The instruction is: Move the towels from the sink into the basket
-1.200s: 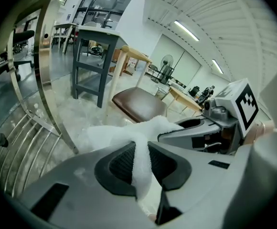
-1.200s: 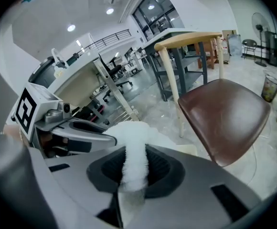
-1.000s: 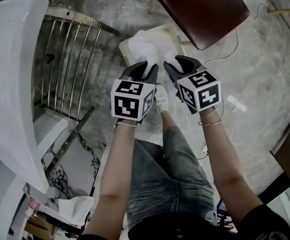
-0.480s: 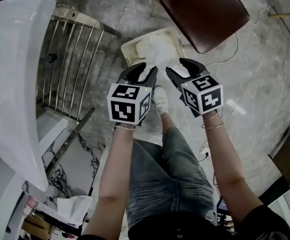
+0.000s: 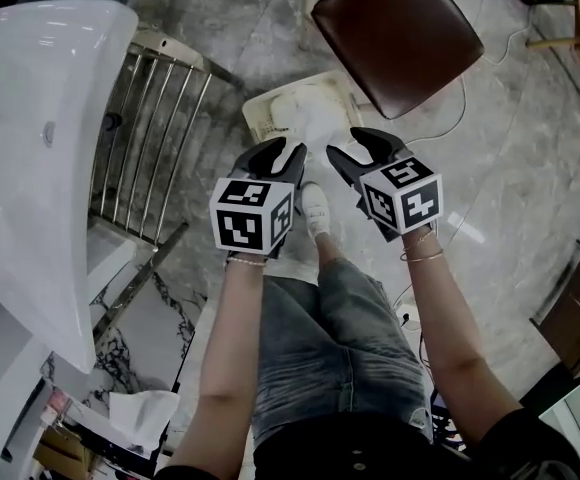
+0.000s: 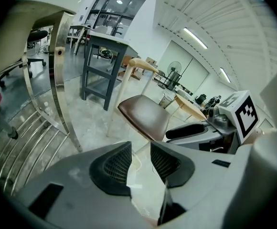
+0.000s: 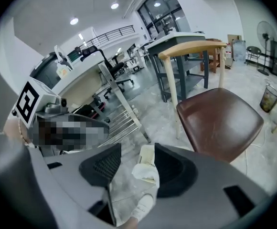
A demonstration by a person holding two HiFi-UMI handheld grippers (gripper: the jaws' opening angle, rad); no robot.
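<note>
Sink (image 5: 30, 168): runs off the left edge of the head view.

Basket (image 5: 258, 116): near rim is behind the left claw (image 5: 284, 152) and right claw (image 5: 355, 148). Far corner is under the chair seat (image 5: 400, 33).

Towel (image 5: 315, 118) in basket: a pale heap, number of pieces and folds unreadable.

Left gripper view: only a sliver of the basket shows between the jaws.

Right gripper view: the basket's right side is behind a jaw. A mosaic patch covers part of the left claw. Only the toe of the shoe (image 5: 315, 208) shows.

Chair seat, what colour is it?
The chair seat is dark reddish brown, clearest in the head view.
</note>
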